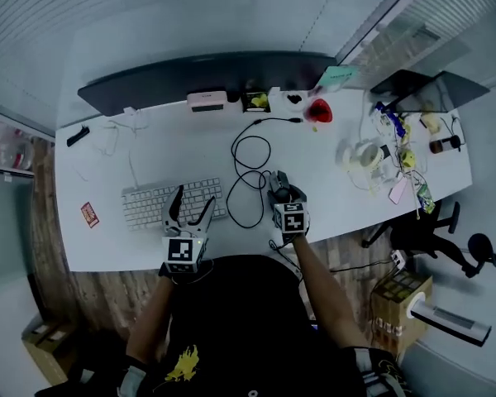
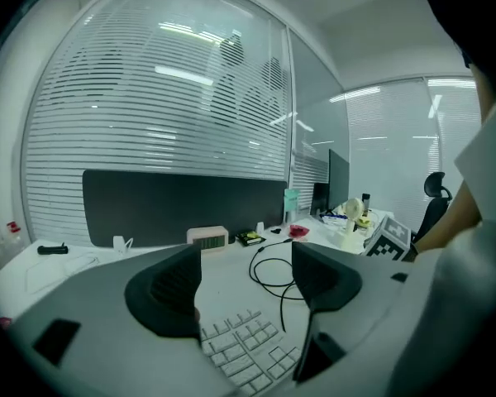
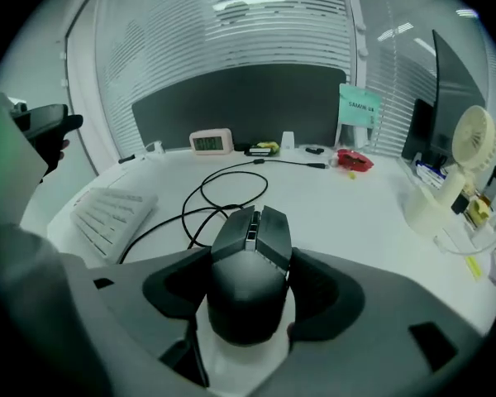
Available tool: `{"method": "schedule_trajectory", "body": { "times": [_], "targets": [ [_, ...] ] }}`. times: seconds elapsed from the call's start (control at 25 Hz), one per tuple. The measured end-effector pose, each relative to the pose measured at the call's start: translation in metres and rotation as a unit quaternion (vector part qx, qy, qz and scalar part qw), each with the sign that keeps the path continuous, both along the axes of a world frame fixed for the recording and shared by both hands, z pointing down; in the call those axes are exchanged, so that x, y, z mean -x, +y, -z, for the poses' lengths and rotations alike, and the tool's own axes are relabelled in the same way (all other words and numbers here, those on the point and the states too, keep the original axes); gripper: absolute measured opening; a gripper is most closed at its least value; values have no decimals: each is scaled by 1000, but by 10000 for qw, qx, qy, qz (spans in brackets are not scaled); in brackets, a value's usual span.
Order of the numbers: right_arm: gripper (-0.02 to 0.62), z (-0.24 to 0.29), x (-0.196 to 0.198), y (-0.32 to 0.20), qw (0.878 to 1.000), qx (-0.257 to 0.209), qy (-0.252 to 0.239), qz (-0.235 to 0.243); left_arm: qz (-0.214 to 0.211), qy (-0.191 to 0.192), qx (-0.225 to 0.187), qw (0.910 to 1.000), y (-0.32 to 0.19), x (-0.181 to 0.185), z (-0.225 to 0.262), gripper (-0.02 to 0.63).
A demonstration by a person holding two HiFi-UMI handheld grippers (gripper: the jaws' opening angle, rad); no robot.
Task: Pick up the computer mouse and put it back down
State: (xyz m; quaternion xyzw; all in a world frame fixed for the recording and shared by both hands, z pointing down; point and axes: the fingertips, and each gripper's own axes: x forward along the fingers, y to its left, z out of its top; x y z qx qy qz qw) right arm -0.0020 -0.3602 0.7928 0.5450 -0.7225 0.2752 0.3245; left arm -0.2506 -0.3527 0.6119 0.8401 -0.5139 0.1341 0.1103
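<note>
The computer mouse (image 3: 250, 279) sits clamped in the right hand-held gripper (image 3: 252, 292); the left hand-held gripper (image 2: 246, 286) gapes over the keyboard (image 2: 248, 350).

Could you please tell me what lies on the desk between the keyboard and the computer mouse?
The looped black cable lies between the keyboard and the computer mouse, as the right gripper view shows.

Dressed in a black shirt (image 1: 231, 321) with a yellow print (image 1: 182, 364) low on the front. Grey-bodied left tool (image 1: 194, 198) and right tool (image 1: 281, 184), dark ridged pads (image 2: 169, 292) inside, each carrying a cube of black-and-white square markers.
</note>
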Motion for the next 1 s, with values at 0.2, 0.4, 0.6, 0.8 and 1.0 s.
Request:
{"method": "schedule_trajectory", "body": {
  "times": [0.2, 0.4, 0.6, 0.8, 1.0],
  "targets": [
    [308, -20, 4, 1, 9997, 144, 141, 109, 44, -54, 60, 10000, 7, 8, -9, 344],
    [394, 10, 11, -6, 9995, -299, 39, 71, 157, -85, -14, 9998, 7, 14, 6, 332],
    [247, 170, 26, -49, 9731, -2290, -222, 108, 641, 83, -864, 9942, -8, 35, 70, 241],
    [39, 368, 45, -48, 8922, -4466, -586, 313, 689, 3, -1609, 9846, -12, 47, 149, 169],
    [15, 471, 50, -4, 8379, -5385, -733, 500, 826, 304, -2452, 9655, 0, 45, 231, 12]
  ]
}}
